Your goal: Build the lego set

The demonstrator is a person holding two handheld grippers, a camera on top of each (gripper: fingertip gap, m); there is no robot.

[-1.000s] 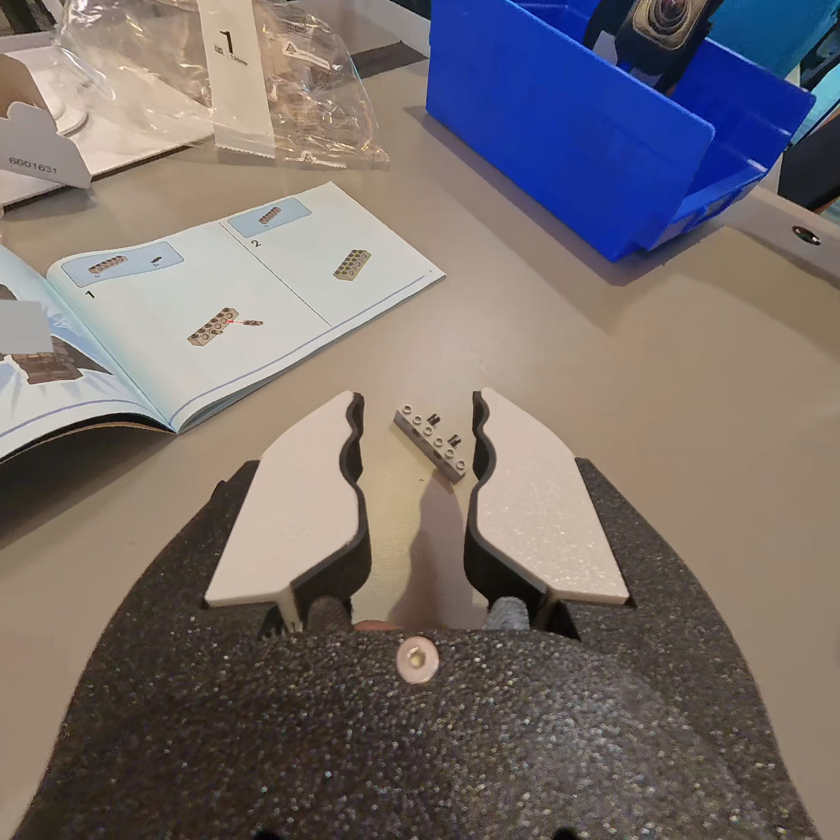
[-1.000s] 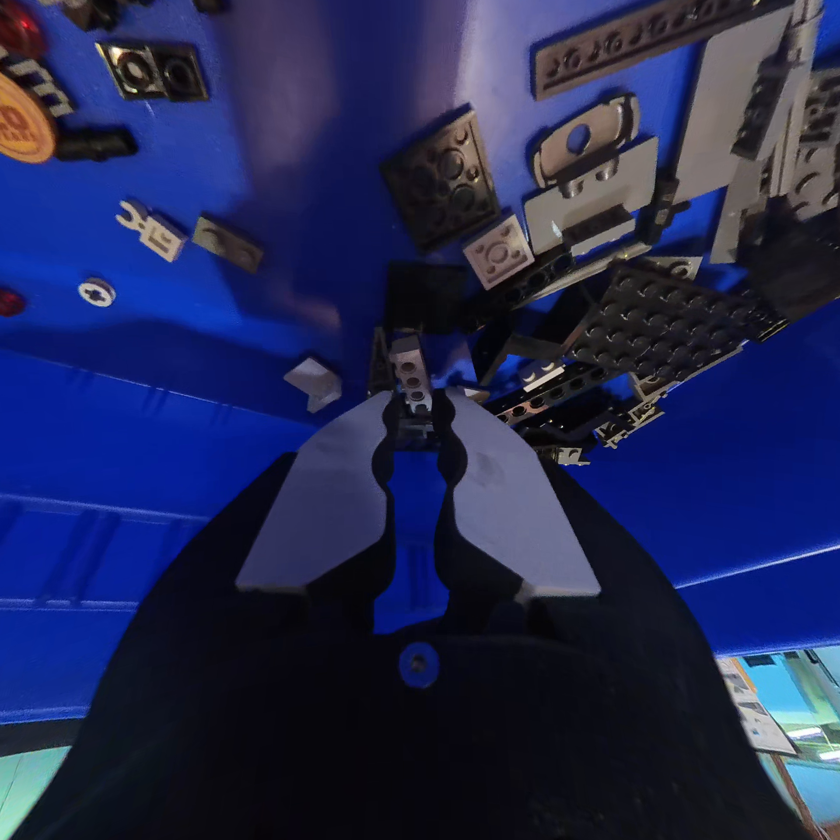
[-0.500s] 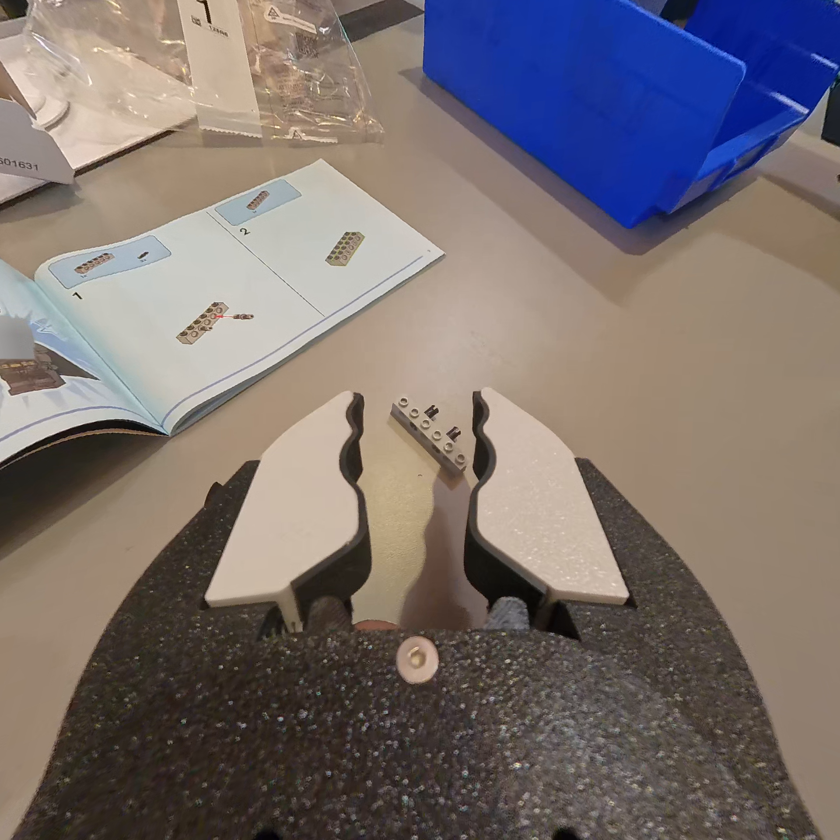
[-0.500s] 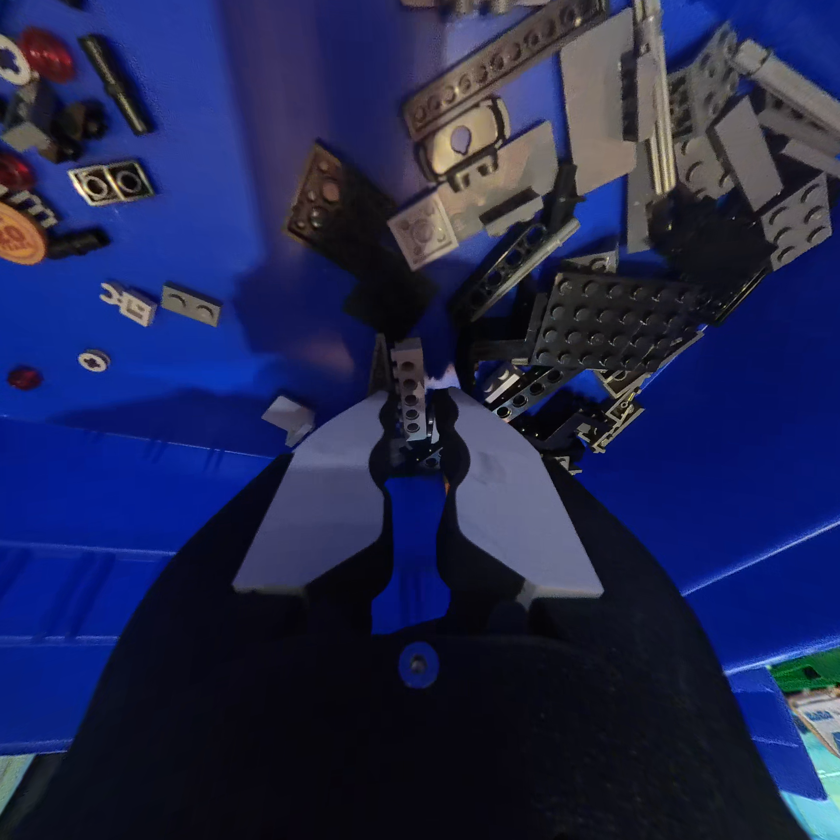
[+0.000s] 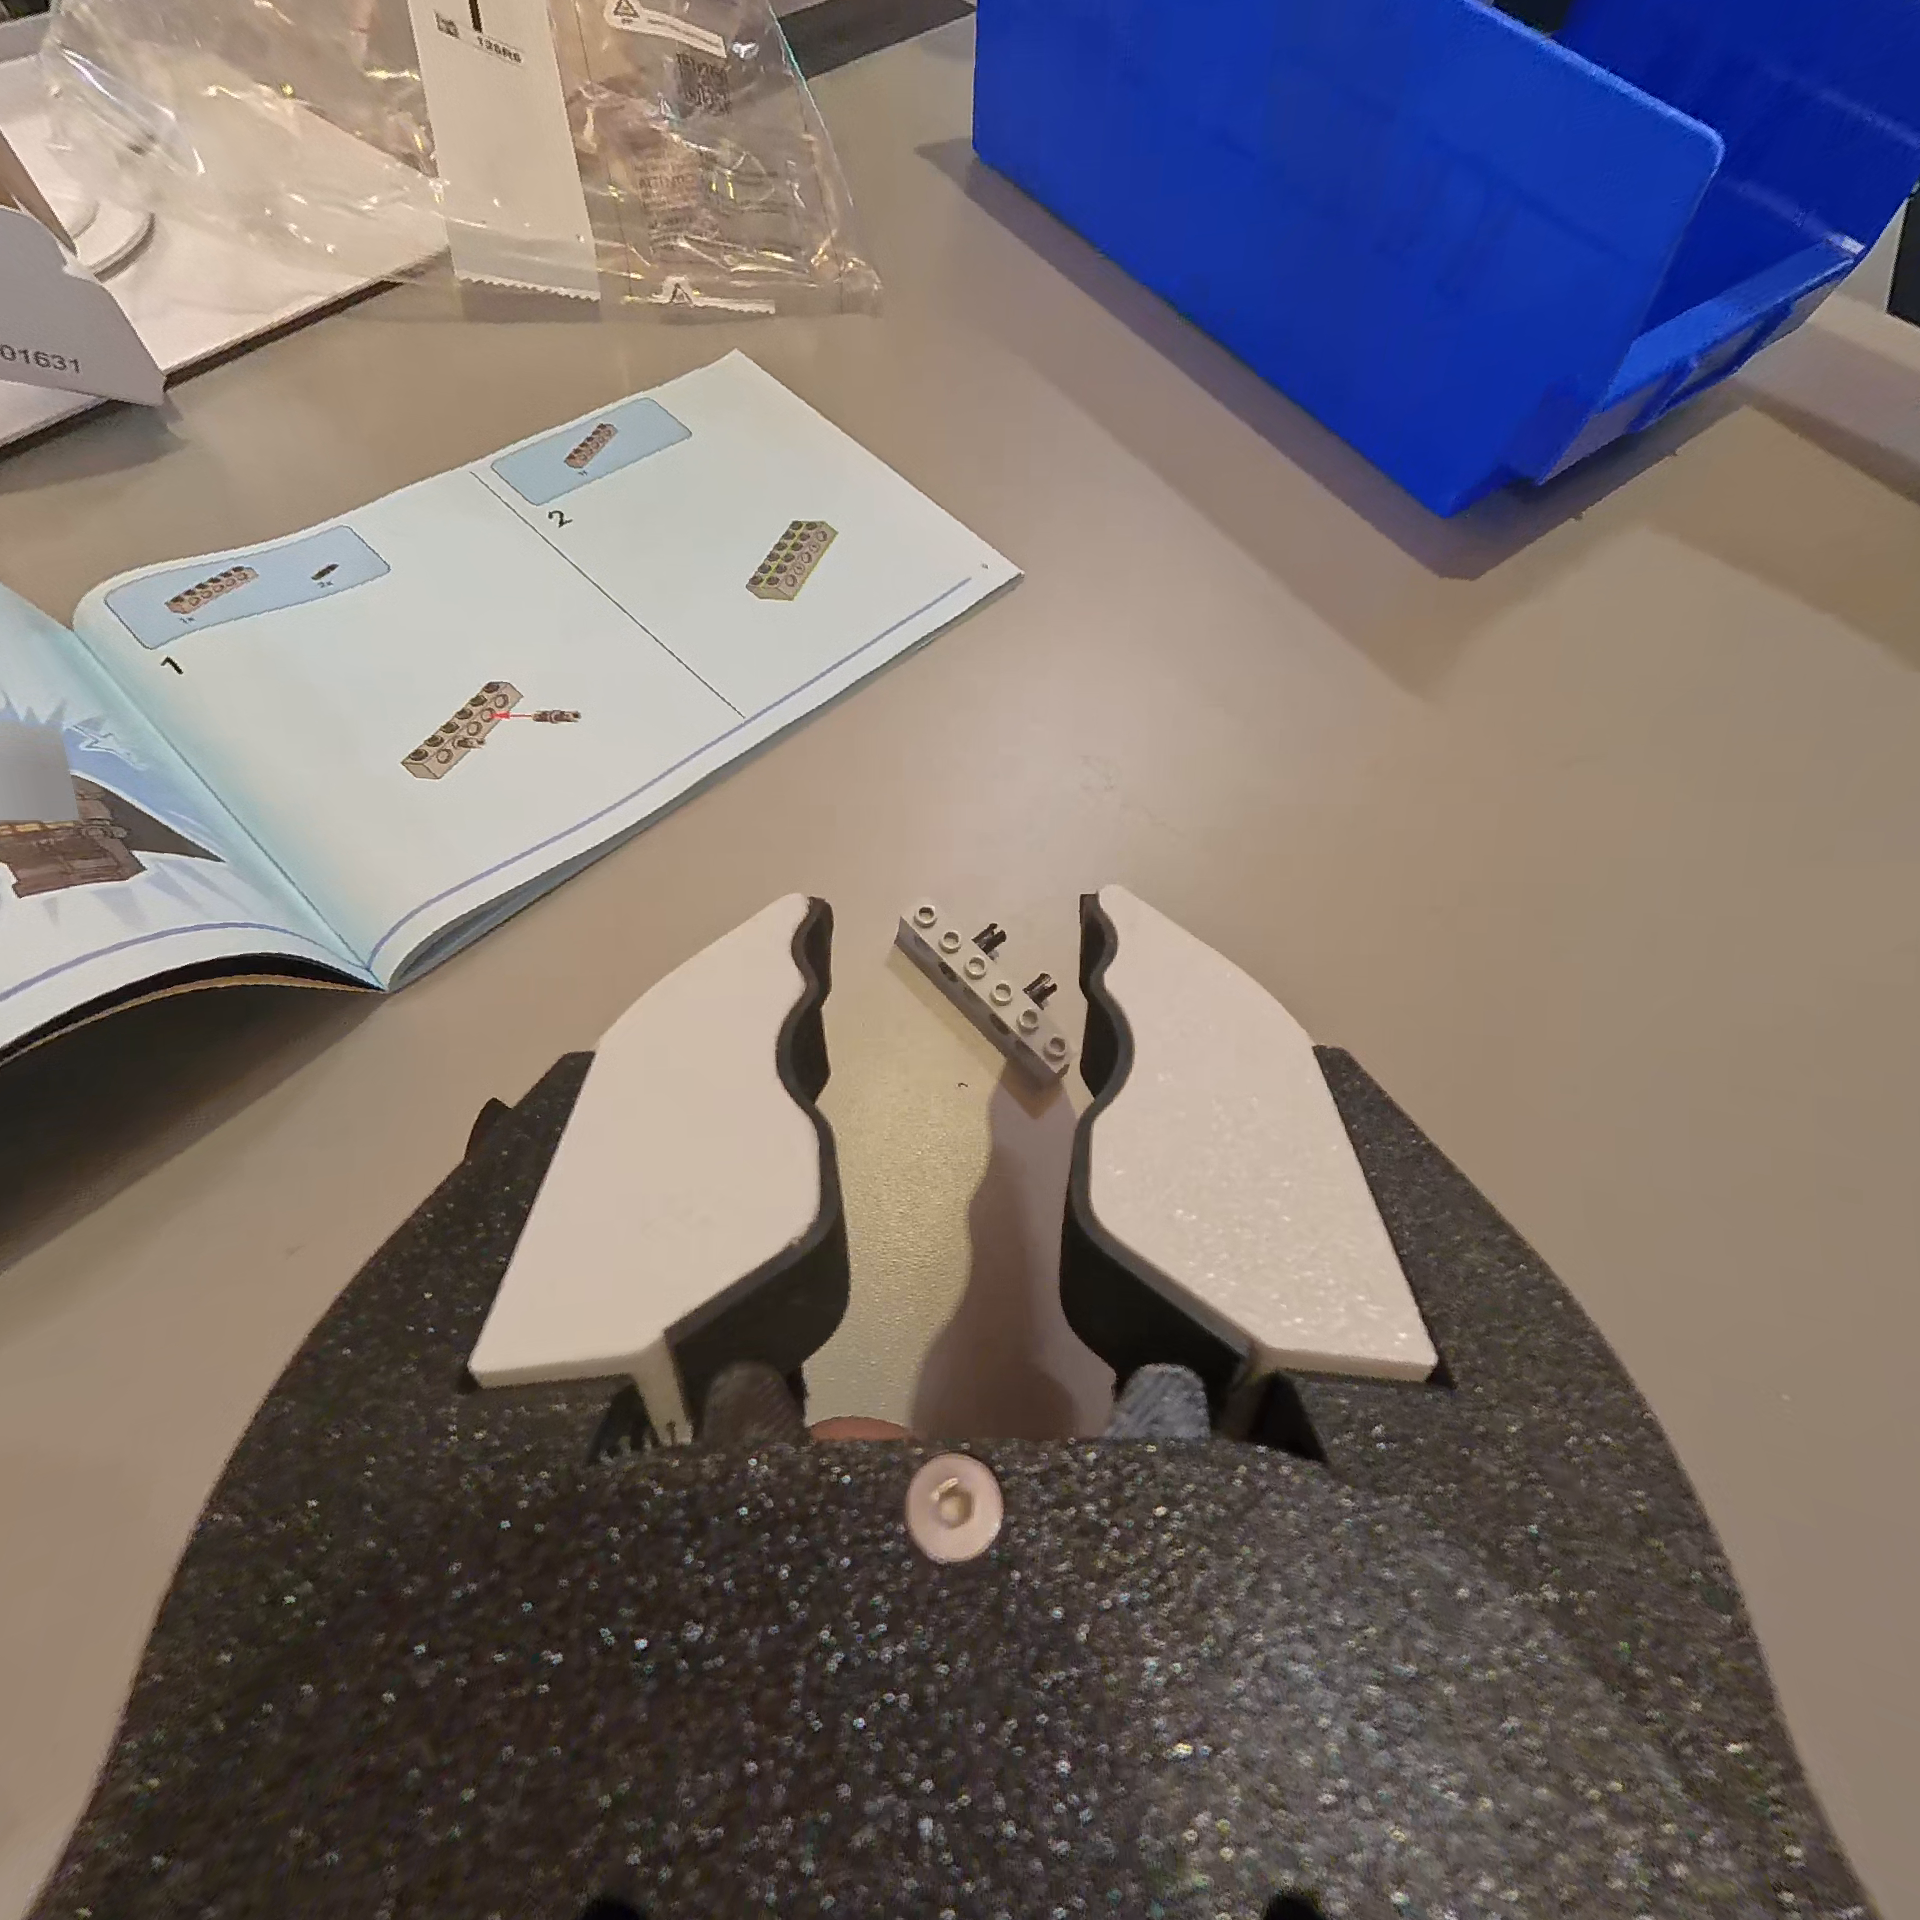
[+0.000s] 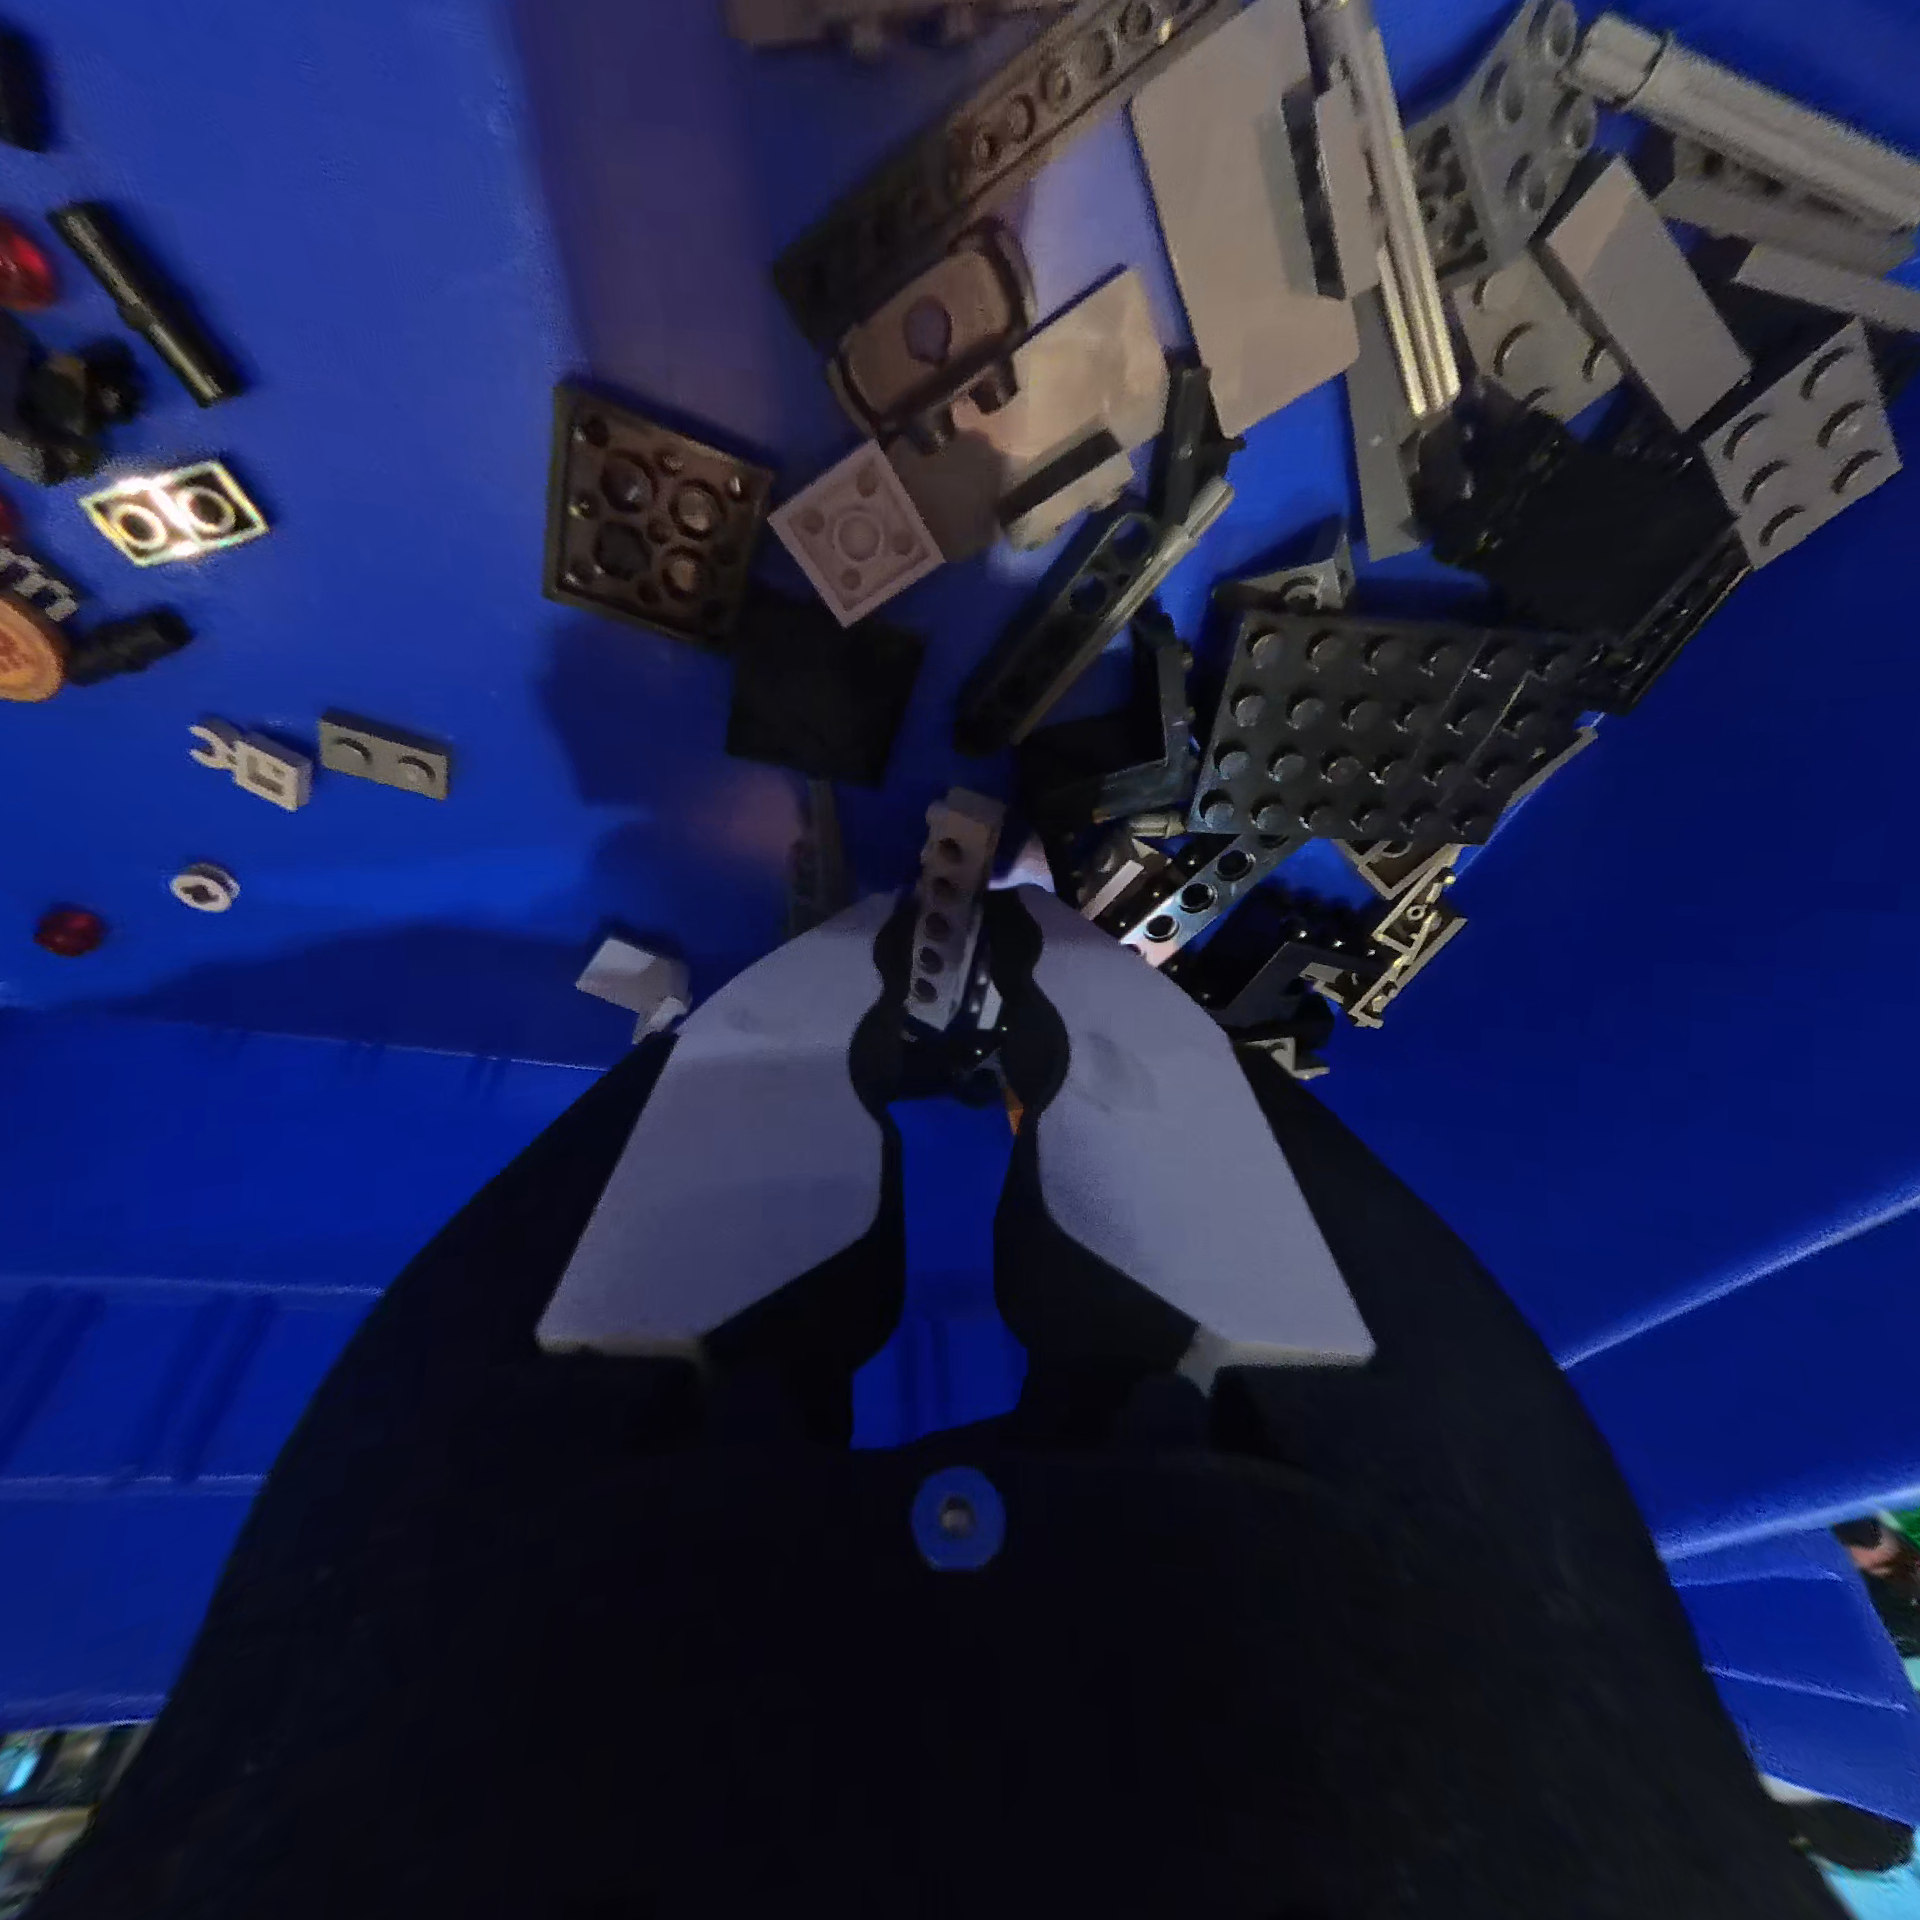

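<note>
Beige counter (image 5: pixel 1351 831) carries the blue bin (image 5: pixel 1351 208), an open instruction booklet (image 5: pixel 520 675) and clear empty bags (image 5: pixel 623 156).

Your right gripper (image 6: pixel 951 935) is inside the bin, above the pile of dark plates (image 6: pixel 1351 727). Its fingers (image 6: pixel 790 997) are nearly closed on a light grey holed beam (image 6: pixel 948 914), clamped across its narrow sides.

Your left gripper (image 5: pixel 956 977) hovers over the counter, fingers (image 5: pixel 727 1039) wide apart, gripping nothing. A grey studded beam with two black pins (image 5: pixel 982 992) lies between them, untouched.

Both beams look light, rigid and slick, so grip the long flat sides, clear of the pins.
</note>
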